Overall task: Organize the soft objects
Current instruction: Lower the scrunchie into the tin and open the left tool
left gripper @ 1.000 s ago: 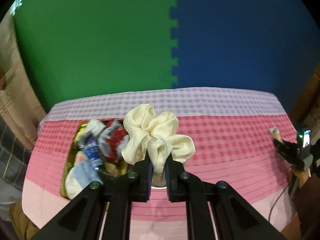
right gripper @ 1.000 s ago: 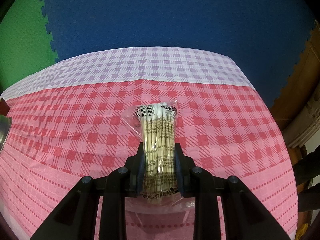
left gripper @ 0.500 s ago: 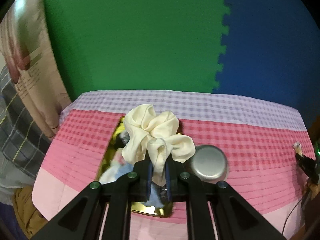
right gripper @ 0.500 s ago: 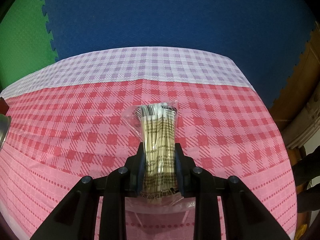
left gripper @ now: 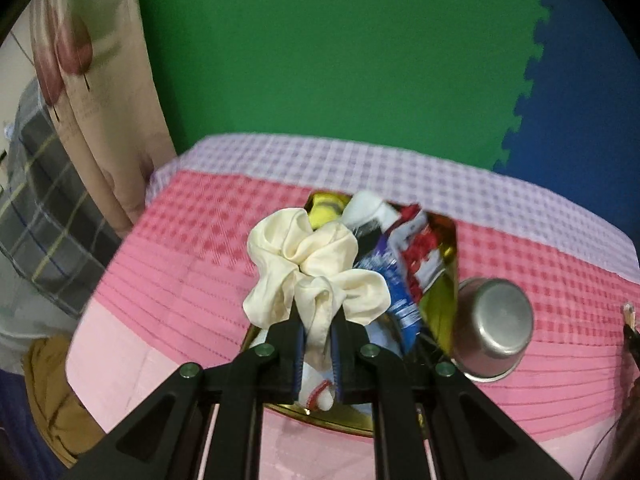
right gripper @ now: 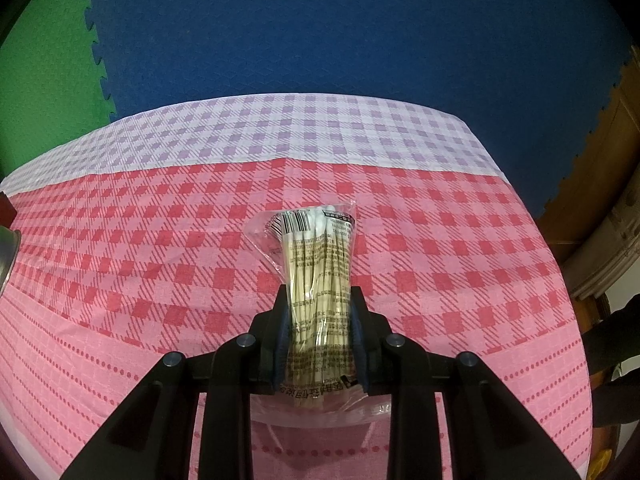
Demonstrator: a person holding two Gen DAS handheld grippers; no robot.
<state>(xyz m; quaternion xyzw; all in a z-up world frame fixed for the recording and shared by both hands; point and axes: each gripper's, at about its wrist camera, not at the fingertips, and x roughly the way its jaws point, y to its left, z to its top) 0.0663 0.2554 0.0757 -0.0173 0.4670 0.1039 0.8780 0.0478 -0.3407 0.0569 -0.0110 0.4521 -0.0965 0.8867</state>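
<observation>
My left gripper [left gripper: 318, 312] is shut on a cream fabric scrunchie [left gripper: 312, 268] and holds it above a gold tray [left gripper: 444, 304]. The tray holds several soft items: a white sock [left gripper: 366, 208], a yellow toy [left gripper: 326, 210], and red-and-white [left gripper: 420, 248] and blue [left gripper: 390, 276] packets. My right gripper [right gripper: 318, 300] is shut on a clear bag of cotton swabs [right gripper: 316, 256] above the checked tablecloth [right gripper: 160, 240].
An upturned steel bowl [left gripper: 494, 324] stands right of the tray; its edge shows at the far left of the right wrist view [right gripper: 6, 252]. The right gripper's tip [left gripper: 630, 320] shows at the right edge. A curtain [left gripper: 100, 80] hangs left of the table. Green and blue foam mats stand behind.
My left gripper has swung left with the scrunchie, so the tray and bowl have shifted right in its view. The right gripper has stayed still with the swab bag.
</observation>
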